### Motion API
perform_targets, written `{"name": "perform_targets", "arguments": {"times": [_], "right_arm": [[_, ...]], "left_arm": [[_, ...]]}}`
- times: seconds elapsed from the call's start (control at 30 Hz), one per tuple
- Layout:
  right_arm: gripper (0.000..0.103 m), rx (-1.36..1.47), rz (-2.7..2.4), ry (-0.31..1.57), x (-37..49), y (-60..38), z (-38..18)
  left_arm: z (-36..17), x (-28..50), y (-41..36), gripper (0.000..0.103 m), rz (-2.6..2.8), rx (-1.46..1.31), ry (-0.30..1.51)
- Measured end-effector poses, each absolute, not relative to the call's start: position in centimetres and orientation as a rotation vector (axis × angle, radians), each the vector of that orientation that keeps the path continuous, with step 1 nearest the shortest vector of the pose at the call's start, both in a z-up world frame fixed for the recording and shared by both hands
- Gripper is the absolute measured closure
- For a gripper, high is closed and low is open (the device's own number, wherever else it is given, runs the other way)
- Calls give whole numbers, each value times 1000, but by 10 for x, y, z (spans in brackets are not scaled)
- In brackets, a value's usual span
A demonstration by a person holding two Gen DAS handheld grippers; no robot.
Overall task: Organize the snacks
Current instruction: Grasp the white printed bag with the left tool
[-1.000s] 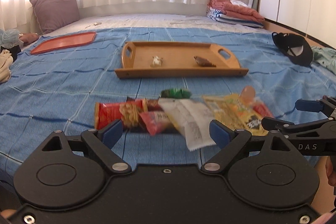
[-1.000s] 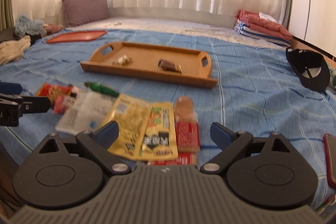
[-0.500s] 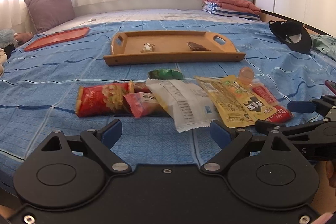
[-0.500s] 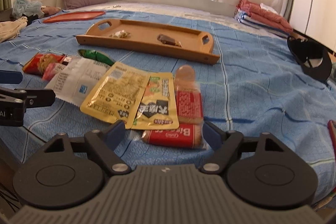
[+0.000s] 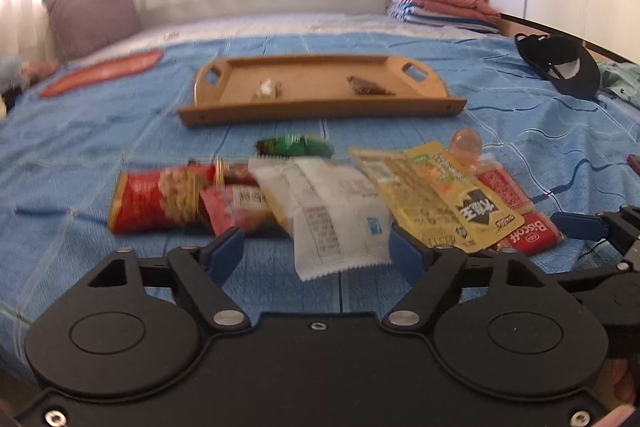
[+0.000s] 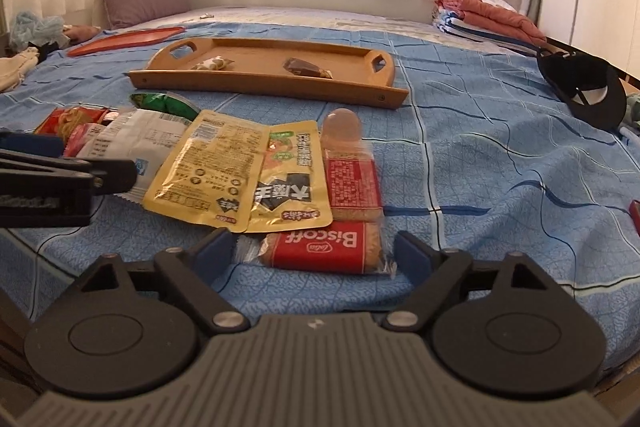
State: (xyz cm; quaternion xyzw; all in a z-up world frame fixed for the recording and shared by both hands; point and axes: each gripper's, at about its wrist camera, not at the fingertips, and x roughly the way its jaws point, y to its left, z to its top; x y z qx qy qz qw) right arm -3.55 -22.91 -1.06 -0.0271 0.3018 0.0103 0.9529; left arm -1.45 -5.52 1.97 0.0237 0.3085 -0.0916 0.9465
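A pile of snacks lies on the blue bedspread: a red packet [image 5: 160,203], a pink packet [image 5: 236,207], a white packet [image 5: 328,219], a green packet [image 5: 296,145], two yellow packets [image 6: 224,167] and a red Biscoff packet [image 6: 320,249]. My left gripper [image 5: 314,253] is closing, and the white packet's near end lies between its pads, which stand apart from it. My right gripper [image 6: 314,253] is opening slightly and straddles the Biscoff packet without pressing on it. Behind the pile, a wooden tray [image 5: 320,113] holds a pale candy [image 5: 268,89] and a brown wrapper [image 5: 368,87].
A flat red tray [image 5: 104,75] and a purple pillow [image 5: 94,15] sit at the far left. A black cap [image 5: 560,67] lies at the right and folded clothes [image 5: 440,3] at the back. A red object [image 6: 635,213] shows at the right edge. The bed's edge runs just under both grippers.
Both grippers have sunk closer to the snack pile. The left jaws have narrowed around the white packet's end. The Biscoff packet now lies between the right fingers.
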Motion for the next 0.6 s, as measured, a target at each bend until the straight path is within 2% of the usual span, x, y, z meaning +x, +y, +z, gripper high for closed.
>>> {"name": "perform_targets", "arguments": {"times": [0.17,0.23,0.27,0.3,0.33,0.4,0.6], "right_arm": [[18,-62,36,604,-43,-229,-9],[22,-56,42,603,-43,-230,-8],[23,-55,41,603,-43,-229,-8],[24,-57,41,603,-43,-229,-8],[25,-58,42,602,-43,-228,-8],[28,-51,38,596,-45,-228,-7],[37,-33,23,587,-53,-235,0]], "left_arm": [[16,-10,-44,47,-221,-73,673],[16,-4,-44,62,-251,-107,686],[17,-1,-43,64,-260,-127,691],[17,1,-43,72,-259,-145,696],[18,3,-42,73,-264,-163,700],[20,3,-39,87,-263,-181,700],[28,-11,-27,90,-265,-156,692]]}}
